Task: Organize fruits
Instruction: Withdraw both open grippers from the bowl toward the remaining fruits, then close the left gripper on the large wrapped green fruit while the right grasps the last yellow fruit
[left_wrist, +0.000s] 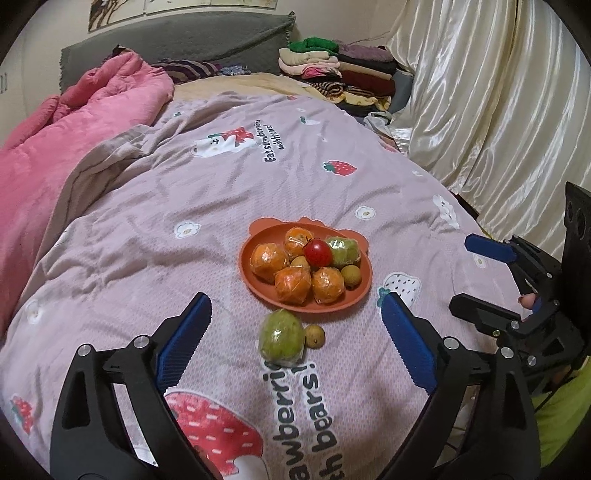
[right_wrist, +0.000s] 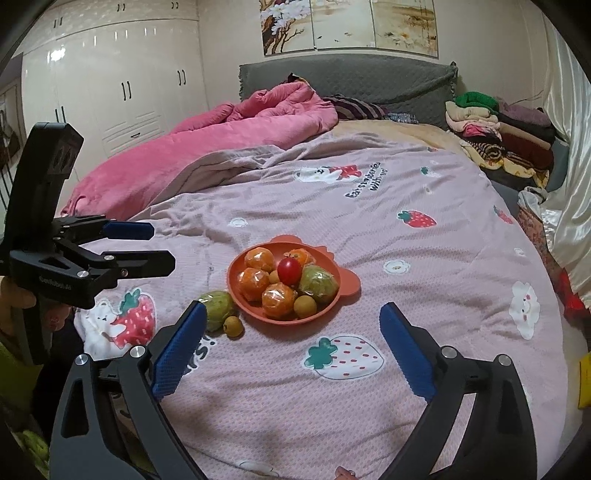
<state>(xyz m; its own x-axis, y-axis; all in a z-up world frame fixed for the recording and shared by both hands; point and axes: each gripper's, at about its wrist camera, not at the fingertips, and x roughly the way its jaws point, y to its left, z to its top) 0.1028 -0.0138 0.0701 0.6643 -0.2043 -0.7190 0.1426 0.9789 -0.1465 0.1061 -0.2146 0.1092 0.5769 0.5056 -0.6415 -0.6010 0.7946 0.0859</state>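
On the pink strawberry-print bedspread (left_wrist: 155, 229) sits an orange plate (left_wrist: 245, 275) holding four wrapped oranges (left_wrist: 268, 261), a red tomato (left_wrist: 317, 252), a wrapped green fruit (left_wrist: 344, 252) and two small brown fruits. Only the right wrist view shows white wardrobes (right_wrist: 110, 92) at 10 o'clock; only the left view shows the cream curtain (left_wrist: 498, 110) in full. Outside the plate at 6 o'clock lie a wrapped green guava (left_wrist: 282, 338), long axis running toward the plate, and a small brown longan (left_wrist: 314, 335) touching it. Left gripper (left_wrist: 295, 328) and right gripper (right_wrist: 293, 328) both gape wide, holding nothing.
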